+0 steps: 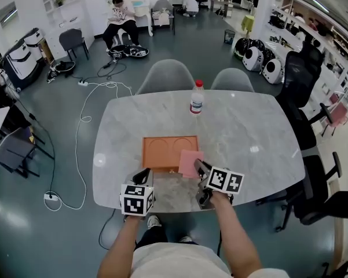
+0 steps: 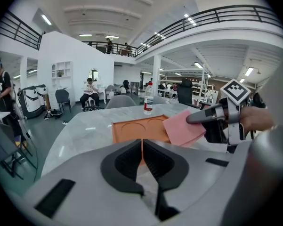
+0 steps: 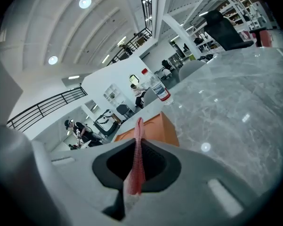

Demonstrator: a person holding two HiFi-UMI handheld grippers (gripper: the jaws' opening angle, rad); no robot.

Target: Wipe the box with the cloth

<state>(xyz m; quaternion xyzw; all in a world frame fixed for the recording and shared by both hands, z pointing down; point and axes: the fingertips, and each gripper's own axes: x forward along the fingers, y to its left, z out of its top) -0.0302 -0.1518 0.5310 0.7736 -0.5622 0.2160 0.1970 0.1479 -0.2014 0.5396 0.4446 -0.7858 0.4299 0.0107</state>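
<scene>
A flat orange box (image 1: 165, 150) with two round recesses lies on the marble table (image 1: 249, 132), near its front edge. My right gripper (image 1: 200, 168) is shut on a pink cloth (image 1: 190, 163), which hangs over the box's near right corner. In the right gripper view the cloth (image 3: 136, 168) stands edge-on between the jaws, with the box (image 3: 153, 128) just beyond. My left gripper (image 1: 142, 176) hovers at the box's near left corner. Its jaws (image 2: 141, 142) are shut with nothing in them. From the left gripper view I see the box (image 2: 134, 128), the cloth (image 2: 181, 128) and the right gripper (image 2: 202, 118).
A water bottle with a red cap (image 1: 197, 97) stands upright at the table's far side, behind the box. Two grey chairs (image 1: 165, 74) are pushed in at the far edge. Black office chairs (image 1: 312, 172) stand to the right. A cable (image 1: 78, 138) trails on the floor at left.
</scene>
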